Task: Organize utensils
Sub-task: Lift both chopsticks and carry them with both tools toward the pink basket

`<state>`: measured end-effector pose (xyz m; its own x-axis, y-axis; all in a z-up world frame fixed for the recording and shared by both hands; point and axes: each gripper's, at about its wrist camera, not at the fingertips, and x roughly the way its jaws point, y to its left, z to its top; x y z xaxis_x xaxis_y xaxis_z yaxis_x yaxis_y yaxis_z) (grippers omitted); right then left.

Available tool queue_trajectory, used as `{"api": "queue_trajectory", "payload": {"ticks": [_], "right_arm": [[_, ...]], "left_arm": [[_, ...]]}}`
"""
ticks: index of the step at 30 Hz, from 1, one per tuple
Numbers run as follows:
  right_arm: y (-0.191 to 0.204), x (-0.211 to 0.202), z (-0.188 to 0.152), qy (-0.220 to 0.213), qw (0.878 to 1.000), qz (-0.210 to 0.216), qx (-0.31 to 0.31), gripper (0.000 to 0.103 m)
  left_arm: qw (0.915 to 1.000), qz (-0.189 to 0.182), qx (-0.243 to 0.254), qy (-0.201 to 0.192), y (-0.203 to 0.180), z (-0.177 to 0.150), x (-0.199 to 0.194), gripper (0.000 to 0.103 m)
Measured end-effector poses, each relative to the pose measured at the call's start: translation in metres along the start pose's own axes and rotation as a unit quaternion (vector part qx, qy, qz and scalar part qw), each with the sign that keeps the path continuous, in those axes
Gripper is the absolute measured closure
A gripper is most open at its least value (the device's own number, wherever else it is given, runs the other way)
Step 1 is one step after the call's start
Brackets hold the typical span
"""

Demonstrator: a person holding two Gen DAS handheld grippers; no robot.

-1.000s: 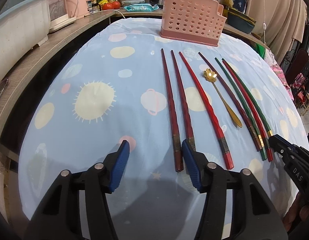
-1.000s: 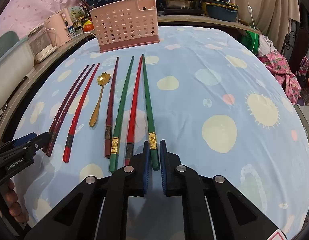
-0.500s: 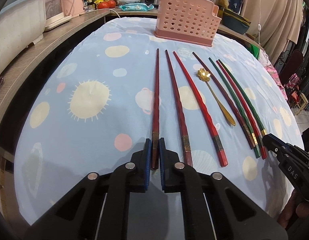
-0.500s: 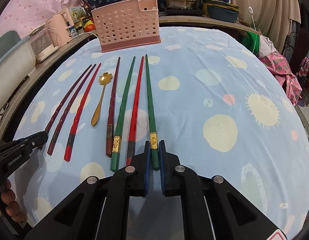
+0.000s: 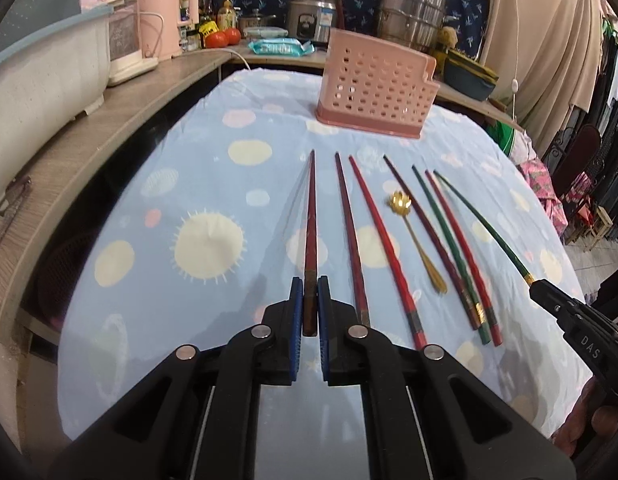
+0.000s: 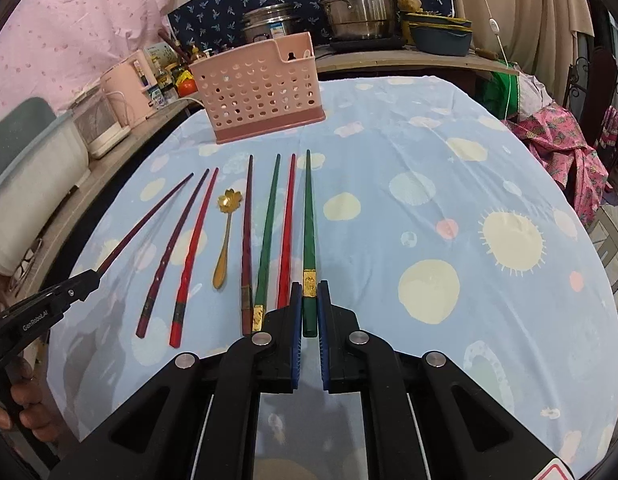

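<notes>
My left gripper (image 5: 310, 286) is shut on a dark red chopstick (image 5: 311, 216) and holds it lifted, tip pointing at the pink perforated holder (image 5: 373, 88). My right gripper (image 6: 309, 290) is shut on a green chopstick (image 6: 308, 216) with a gold band, also lifted; it shows at the right of the left wrist view (image 5: 485, 224). Several red, maroon and green chopsticks and a gold flower-bowl spoon (image 5: 417, 240) lie in a row on the blue patterned tablecloth (image 5: 189, 184). The spoon (image 6: 225, 236) and holder (image 6: 261, 92) show in the right wrist view too.
A wooden counter (image 5: 93, 120) runs along the left with a white tub (image 5: 41, 80), pink appliance (image 5: 165, 24), jars and tomatoes. Steel pots (image 6: 353, 0) and a dark dish (image 6: 441, 32) stand behind the holder. Cloth and chairs lie beyond the table's right edge.
My left gripper closed on the leftmost dark red chopstick and raised it. My right gripper, shut on the green chopstick throughout, has lifted it off the cloth.
</notes>
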<state>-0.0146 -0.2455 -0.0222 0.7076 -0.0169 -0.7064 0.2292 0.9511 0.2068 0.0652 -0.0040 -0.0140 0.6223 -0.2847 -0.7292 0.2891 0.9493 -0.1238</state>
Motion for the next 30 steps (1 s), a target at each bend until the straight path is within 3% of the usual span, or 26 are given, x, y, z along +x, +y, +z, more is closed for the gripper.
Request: {"api": "queue_trajectory", "payload": {"ticks": [15, 30], "right_arm": [[-0.008, -0.048, 0.073, -0.105, 0.994, 0.007, 0.010, 0.096], [-0.008, -0.060, 0.156, -0.171, 0.985, 0.022, 0.009, 0.096]], "left_arm": [[0.9956, -0.002, -0.010, -0.094, 0.004, 0.072, -0.045, 0.096], [0.9827, -0.022, 0.003, -0.184, -0.021, 0.165, -0.071, 0.096]]}}
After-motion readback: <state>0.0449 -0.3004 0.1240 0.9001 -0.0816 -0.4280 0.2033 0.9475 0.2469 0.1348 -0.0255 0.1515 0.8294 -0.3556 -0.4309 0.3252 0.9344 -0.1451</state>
